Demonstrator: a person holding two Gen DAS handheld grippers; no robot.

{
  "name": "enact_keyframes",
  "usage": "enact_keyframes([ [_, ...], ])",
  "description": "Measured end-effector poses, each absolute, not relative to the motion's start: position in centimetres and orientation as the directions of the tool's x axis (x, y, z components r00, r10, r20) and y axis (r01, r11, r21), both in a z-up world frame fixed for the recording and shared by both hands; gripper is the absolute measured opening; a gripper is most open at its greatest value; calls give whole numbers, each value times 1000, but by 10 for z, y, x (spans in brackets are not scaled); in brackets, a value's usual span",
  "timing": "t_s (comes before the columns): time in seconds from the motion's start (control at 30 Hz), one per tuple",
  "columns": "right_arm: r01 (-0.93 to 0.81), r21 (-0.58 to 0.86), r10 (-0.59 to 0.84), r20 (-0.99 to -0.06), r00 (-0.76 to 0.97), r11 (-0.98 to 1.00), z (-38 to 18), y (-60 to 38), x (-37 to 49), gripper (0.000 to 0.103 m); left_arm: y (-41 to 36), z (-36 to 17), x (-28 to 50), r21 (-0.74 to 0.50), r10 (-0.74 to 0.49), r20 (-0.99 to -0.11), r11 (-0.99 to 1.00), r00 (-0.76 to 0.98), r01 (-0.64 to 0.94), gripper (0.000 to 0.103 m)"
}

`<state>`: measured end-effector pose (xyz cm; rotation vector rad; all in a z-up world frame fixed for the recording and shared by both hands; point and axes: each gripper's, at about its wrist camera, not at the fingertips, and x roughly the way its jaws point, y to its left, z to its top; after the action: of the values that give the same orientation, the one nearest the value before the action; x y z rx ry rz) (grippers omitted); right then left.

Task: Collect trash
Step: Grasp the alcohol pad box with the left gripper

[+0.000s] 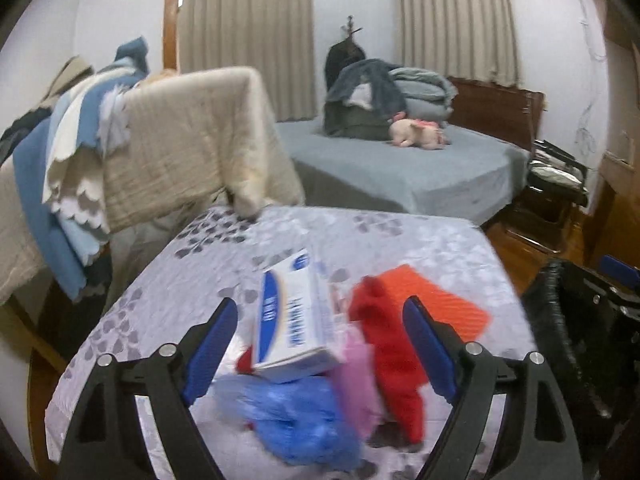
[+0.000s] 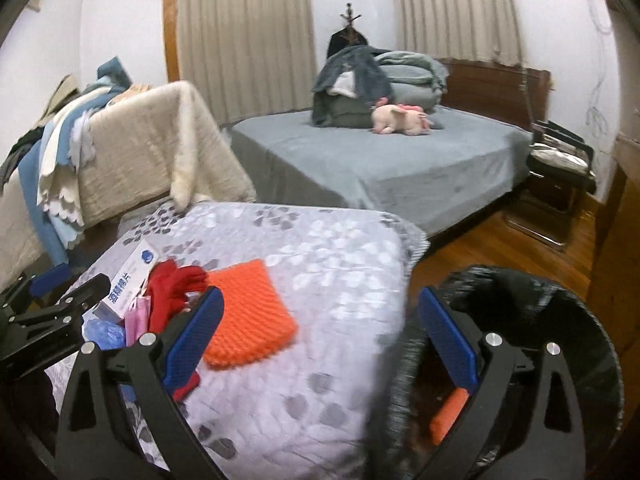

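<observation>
Your left gripper (image 1: 320,344) released over the blue bag (image 1: 296,412), your right gripper (image 2: 320,332) released, only its view showing an orange piece (image 2: 448,416) inside the black bin (image 2: 560,292)

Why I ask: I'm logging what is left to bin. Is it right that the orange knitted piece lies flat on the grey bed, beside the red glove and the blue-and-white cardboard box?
Not quite. The orange knitted piece lies on the leaf-patterned table cover, not the grey bed behind it. The right wrist view shows this. The red glove and blue-and-white cardboard box are indeed beside it.
</observation>
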<state>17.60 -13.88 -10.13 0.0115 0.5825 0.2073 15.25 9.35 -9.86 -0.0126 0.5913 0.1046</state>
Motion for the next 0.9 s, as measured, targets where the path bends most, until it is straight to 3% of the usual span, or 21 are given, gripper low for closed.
enact_keyframes([
  [0.27, -225, 49, 210, -594, 777, 973, -130, -105, 199, 95, 112, -127, 169, -36, 54, -627, 994, 777, -99, 80],
  [0.57, -259, 21, 218, -611, 761, 966, -146, -88, 213, 94, 114, -136, 183, -85, -4, -645, 994, 764, -67, 79],
  [0.8, -253, 20, 203, -661, 722, 967, -168, -83, 232, 92, 113, -140, 187, -107, -29, -644, 993, 764, -53, 62],
  [0.9, -251, 14, 192, -687, 701, 968, -179, -79, 240, 89, 114, -141, 188, -108, -30, -645, 993, 764, -52, 62],
])
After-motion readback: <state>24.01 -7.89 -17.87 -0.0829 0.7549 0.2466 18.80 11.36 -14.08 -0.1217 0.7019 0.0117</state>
